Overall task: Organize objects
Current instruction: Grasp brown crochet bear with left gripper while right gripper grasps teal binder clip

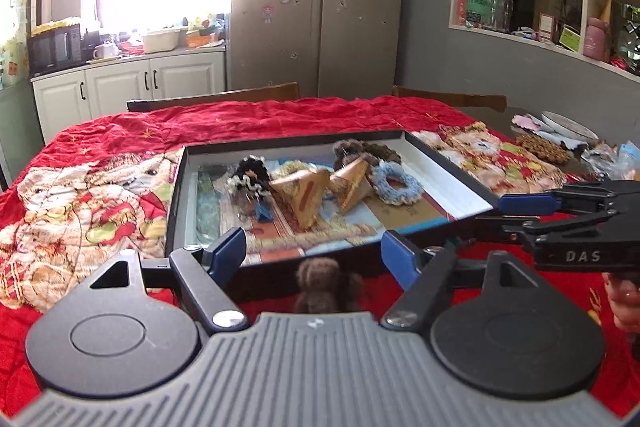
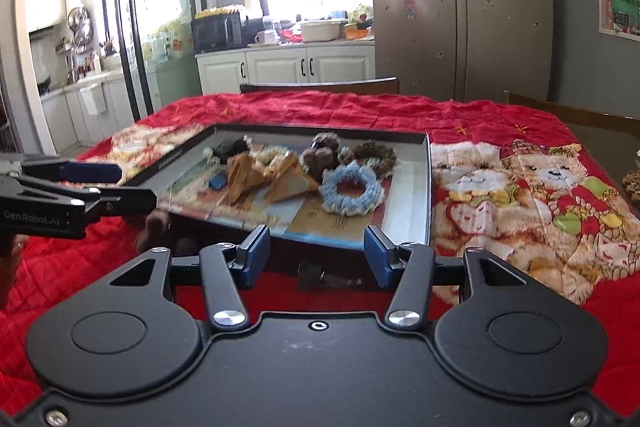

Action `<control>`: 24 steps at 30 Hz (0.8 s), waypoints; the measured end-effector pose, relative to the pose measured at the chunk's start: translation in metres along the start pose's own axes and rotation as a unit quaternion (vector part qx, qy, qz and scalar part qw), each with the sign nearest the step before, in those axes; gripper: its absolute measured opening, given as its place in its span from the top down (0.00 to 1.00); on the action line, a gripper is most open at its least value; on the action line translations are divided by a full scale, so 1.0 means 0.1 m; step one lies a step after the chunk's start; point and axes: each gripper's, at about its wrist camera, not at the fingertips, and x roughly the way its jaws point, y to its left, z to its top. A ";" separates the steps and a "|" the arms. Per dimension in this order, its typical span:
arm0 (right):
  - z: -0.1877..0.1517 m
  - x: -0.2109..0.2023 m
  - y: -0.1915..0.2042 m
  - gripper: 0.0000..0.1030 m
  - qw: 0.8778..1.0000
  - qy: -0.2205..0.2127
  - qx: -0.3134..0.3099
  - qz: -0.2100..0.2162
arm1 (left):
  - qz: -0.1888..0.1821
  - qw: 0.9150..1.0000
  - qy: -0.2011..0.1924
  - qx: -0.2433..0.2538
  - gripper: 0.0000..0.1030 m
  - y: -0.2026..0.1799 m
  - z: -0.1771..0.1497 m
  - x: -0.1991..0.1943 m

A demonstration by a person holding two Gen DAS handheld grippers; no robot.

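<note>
Hovering at tray (image 1: 448,163) near edge | left claw (image 1: 316,251) open | right claw (image 2: 318,253) open, both empty

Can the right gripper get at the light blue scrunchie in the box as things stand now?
Probably yes. The right gripper is open and empty, the light blue scrunchie lies uncovered near the front of the open box, and only the low front wall stands between.

Each hand-held gripper (image 1: 314,253) (image 2: 316,255) is black, with blue finger pads (image 1: 228,247), silver screws and white lettering.
</note>
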 end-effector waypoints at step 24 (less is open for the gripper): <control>-0.22 0.32 -0.03 0.51 0.999 0.031 0.025 -0.026 | -0.035 0.998 0.044 -0.027 0.26 0.09 -0.26 0.22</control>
